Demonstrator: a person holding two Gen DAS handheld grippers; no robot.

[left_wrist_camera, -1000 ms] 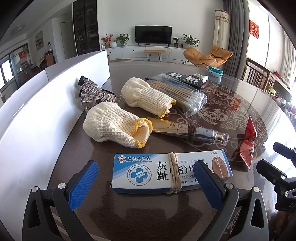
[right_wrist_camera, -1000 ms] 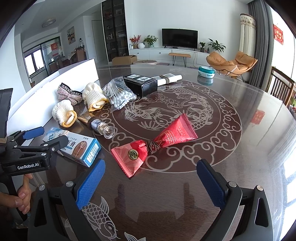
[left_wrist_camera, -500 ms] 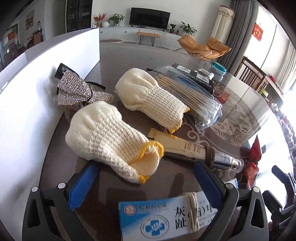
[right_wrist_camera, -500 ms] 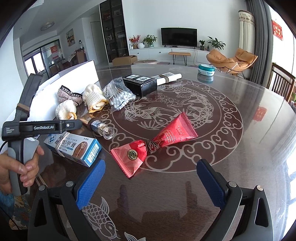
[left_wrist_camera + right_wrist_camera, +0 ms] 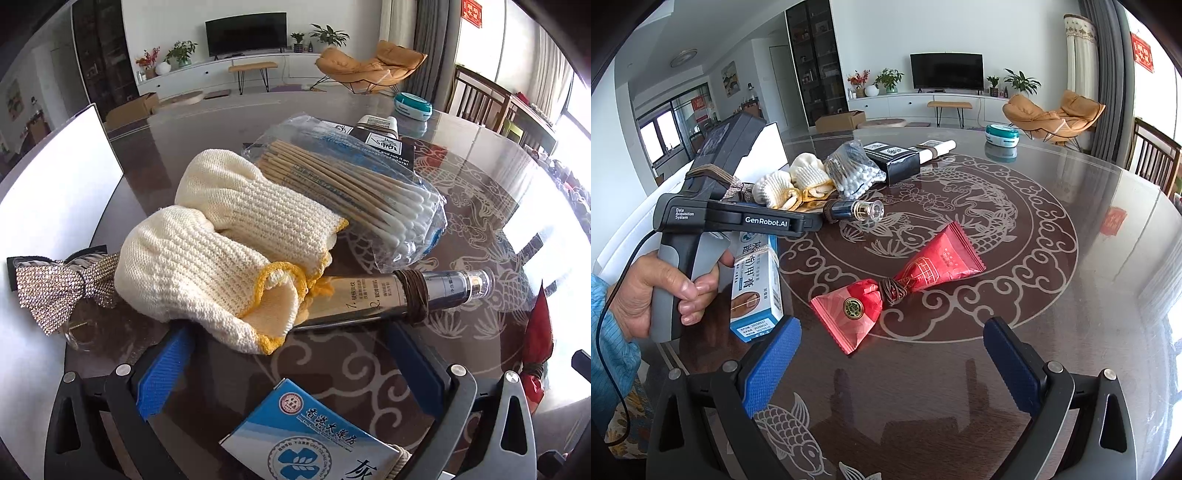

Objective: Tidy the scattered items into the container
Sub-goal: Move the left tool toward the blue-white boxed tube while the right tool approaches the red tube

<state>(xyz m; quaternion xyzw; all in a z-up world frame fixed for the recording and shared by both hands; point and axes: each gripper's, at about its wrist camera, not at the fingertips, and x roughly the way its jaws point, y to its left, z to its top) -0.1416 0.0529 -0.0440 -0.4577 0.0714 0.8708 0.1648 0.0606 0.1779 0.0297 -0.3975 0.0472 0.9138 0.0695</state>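
Two knitted gloves [image 5: 207,273] lie bundled together right ahead of the left gripper [image 5: 288,369], whose blue pads stand wide apart with nothing between them. The nearer glove's yellow cuff sits just past the left pad, overlapping the gold tube [image 5: 391,295]. If the jaws close here, they could catch the tube along with the soft cuff, or drag only one glove and leave its mate. The medicine box [image 5: 314,435] lies under the gripper's nose and might get nudged. The white container wall [image 5: 55,206] stands to the left, near the rhinestone bow [image 5: 59,288]. The right gripper [image 5: 890,362] hangs spread wide and empty, short of the red packet [image 5: 901,288].
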